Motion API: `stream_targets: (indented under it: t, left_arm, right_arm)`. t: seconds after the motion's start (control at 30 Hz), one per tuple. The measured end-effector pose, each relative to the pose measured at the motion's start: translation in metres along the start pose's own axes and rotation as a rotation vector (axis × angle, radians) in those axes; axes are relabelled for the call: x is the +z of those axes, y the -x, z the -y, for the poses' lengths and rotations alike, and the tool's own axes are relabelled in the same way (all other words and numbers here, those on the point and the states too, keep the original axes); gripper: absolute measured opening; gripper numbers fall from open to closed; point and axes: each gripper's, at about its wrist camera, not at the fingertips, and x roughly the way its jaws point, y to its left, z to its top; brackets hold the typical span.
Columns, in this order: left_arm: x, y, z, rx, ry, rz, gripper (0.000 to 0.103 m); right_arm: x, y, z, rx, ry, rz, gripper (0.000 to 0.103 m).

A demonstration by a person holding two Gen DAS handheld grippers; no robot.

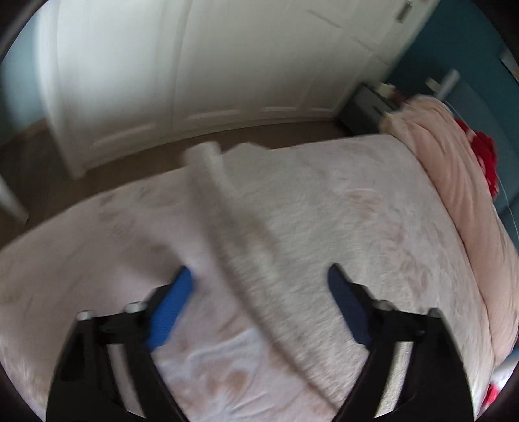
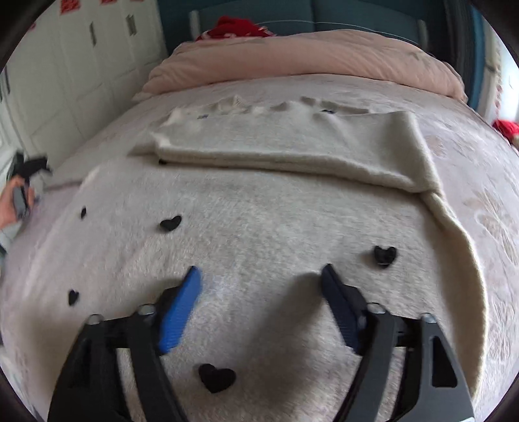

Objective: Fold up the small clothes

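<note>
Bed (image 2: pixel 470 207): pale patterned cover; carries everything. A pink quilt (image 2: pixel 308 61) is bunched along its far edge, with red cloth (image 2: pixel 233 26) behind it.

Garment (image 2: pixel 259 227): cream fuzzy knit with black hearts (image 2: pixel 171 223), spread over the middle of the bed. One part (image 2: pixel 285 146) is already turned over across its far side, so the fold appears partly done. In the left wrist view, which is blurred, a long raised strip (image 1: pixel 240 240) of the same cloth runs from the near edge towards the far edge.

Right gripper (image 2: pixel 261 279): fingers (image 2: pixel 181 311) wide apart, holding nothing, low over the near part of the garment; contact cannot be told.

Left gripper (image 1: pixel 259 279): fingers (image 1: pixel 172 308) wide apart, astride the raised strip, not closed on it.

Next move, judged: pinch a near edge or corner and carry it over evenly, without dragging the folded part.
</note>
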Motion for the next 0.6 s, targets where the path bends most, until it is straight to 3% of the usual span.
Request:
stream_targets:
  t: [0.03,0.07,0.17,0.27,0.33,0.43,0.53,0.6]
  left_arm:
    - [0.001,-0.006,0.006,-0.001,-0.037,-0.029,0.014]
    - [0.001,-0.005,0.013,0.001,-0.053,-0.038,0.009]
    - [-0.003,0.038,0.051,-0.064,-0.136,0.089,0.009]
    - [-0.032,0.102,0.117,-0.211,-0.291,0.166,0.009]
    - [-0.067,0.148,0.166,-0.347,-0.373,0.172,0.009]
    - [-0.131,0.194,0.234,-0.549,-0.454,0.059,0.009]
    - [-0.211,0.206,0.286,-0.669,-0.538,-0.099,0.015]
    - [-0.266,0.198,0.298,-0.682,-0.570,-0.195,0.038]
  right_arm:
    - [0.000,-0.003,0.001,0.002,-0.002,0.001,0.081]
    - [-0.002,-0.002,0.000,0.005,-0.003,0.004,0.082]
    - [-0.003,-0.003,-0.001,0.007,0.000,0.021,0.083]
    - [-0.010,-0.001,-0.001,0.014,-0.002,0.039,0.085]
    - [-0.010,-0.001,0.000,0.025,-0.010,0.049,0.084]
    - [-0.010,0.000,0.003,0.039,-0.022,0.053,0.084]
    - [-0.011,0.002,0.005,0.050,-0.030,0.058,0.084]
    - [-0.011,0.003,0.008,0.069,-0.044,0.063,0.084]
